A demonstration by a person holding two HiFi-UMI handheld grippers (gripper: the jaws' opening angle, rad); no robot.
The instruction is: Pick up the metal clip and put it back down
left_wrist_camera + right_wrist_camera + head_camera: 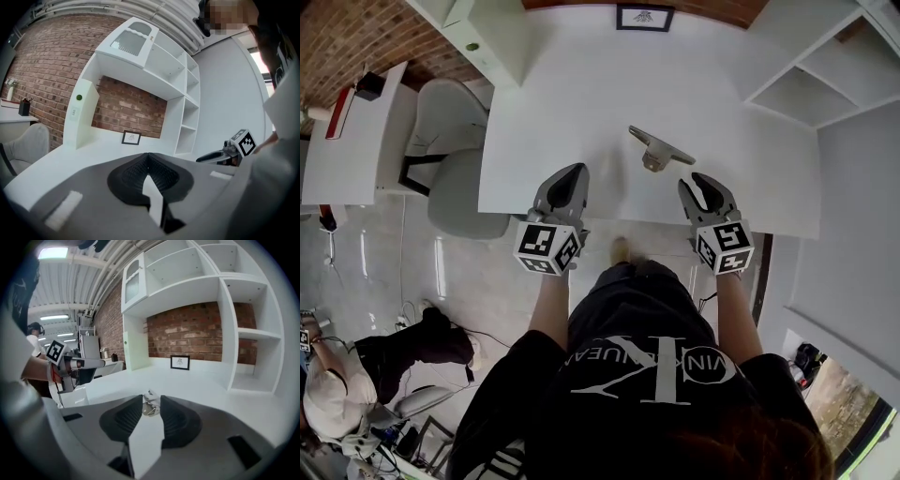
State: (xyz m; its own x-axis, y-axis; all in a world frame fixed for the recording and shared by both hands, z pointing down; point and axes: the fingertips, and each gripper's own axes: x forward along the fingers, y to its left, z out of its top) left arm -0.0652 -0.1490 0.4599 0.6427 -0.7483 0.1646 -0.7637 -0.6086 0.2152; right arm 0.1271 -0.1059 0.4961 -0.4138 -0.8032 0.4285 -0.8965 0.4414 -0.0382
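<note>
The metal clip [657,149] lies on the white desk [581,103], a little past the two grippers and between their lines. My right gripper [701,180] is just to the clip's near right, over the desk's front edge. In the right gripper view this gripper [151,398] stands open, and the clip [149,408] shows through the gap, lying on the desk beyond the tips, not between the pads. My left gripper [577,172] hovers at the near left of the clip. Its jaws [148,155] meet at the tips with nothing in them.
A small framed picture [644,17] leans at the desk's back wall. White open shelves [806,84] rise on the right and a white cabinet [487,37] on the left. A grey chair [455,159] and a side desk [356,141] stand left.
</note>
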